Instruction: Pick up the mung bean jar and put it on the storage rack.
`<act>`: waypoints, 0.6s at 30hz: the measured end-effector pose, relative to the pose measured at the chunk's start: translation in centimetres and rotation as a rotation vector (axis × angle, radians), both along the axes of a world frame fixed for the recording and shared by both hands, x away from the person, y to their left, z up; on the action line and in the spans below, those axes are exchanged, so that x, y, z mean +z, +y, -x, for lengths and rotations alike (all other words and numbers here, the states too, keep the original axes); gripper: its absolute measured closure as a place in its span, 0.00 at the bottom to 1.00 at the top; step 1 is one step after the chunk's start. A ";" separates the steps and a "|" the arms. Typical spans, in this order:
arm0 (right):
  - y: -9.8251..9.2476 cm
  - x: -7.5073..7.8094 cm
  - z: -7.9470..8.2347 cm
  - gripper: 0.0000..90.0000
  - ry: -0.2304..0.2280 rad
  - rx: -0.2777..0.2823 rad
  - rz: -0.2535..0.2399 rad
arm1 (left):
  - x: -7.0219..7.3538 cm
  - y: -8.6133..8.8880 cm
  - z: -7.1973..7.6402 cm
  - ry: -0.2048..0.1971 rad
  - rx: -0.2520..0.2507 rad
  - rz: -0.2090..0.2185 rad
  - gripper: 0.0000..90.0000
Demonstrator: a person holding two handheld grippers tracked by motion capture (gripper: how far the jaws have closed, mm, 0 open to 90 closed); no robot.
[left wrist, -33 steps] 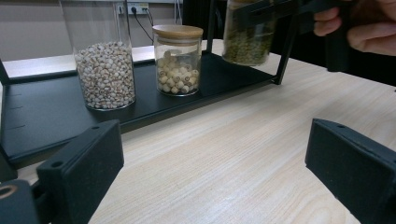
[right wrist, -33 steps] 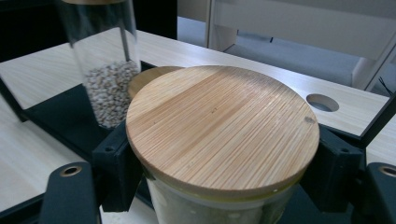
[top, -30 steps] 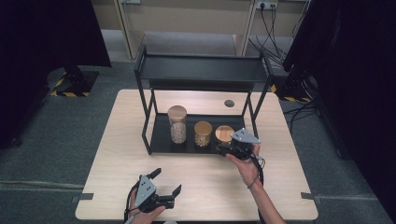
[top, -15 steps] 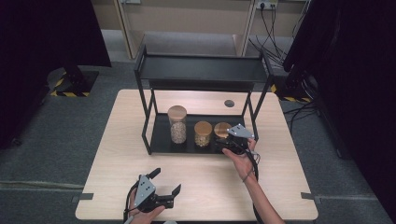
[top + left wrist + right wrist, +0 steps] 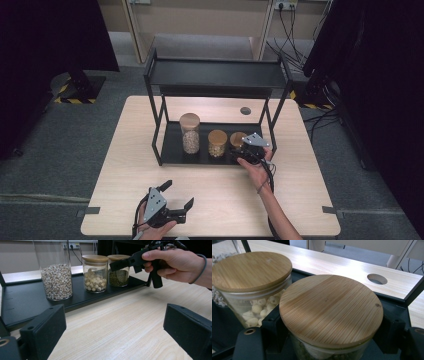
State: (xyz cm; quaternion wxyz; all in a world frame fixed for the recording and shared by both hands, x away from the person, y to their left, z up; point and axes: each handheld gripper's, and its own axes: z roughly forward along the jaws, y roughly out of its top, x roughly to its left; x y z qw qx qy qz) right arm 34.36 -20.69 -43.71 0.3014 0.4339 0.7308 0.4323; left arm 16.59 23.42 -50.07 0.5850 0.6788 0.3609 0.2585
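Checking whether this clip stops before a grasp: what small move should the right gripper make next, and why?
Probably close the right gripper on the green-bean jar. In the right gripper view its jaws stand on either side of the jar below the wooden lid, seemingly not yet pressing the glass. The left gripper rests open near the table's front edge.

A lab or recording room, not a home. Pale wood bench (image 5: 150, 150) alone on grey carpet (image 5: 65, 150), ringed by black curtains (image 5: 45, 45). Yellow-and-black hazard tape (image 5: 67, 97) at the foot of a stand on the left. Loose cables (image 5: 292, 35) running from wall sockets (image 5: 286, 5) at the back. Bare cream shelving (image 5: 200, 20) along the far wall. Black metal rack (image 5: 215, 75) staged in the middle of the bench.
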 end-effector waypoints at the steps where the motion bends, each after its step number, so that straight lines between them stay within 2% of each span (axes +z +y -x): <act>1: 0.0 0.0 0.0 0.28 -0.001 -0.001 0.004 | 0.0 0.0 0.0 0.000 0.000 0.001 0.04; 10: -0.6 -0.5 0.1 0.28 0.004 -0.008 -0.035 | 0.0 -0.1 0.0 0.000 -0.004 0.000 0.04; 14: -0.6 -0.4 0.2 0.28 0.009 -0.014 -0.038 | 0.0 0.0 0.0 0.001 -0.002 -0.001 0.04; 18: -0.2 0.1 0.6 0.21 0.021 -0.025 -0.024 | 0.0 -0.1 -0.1 0.003 -0.004 -0.004 0.04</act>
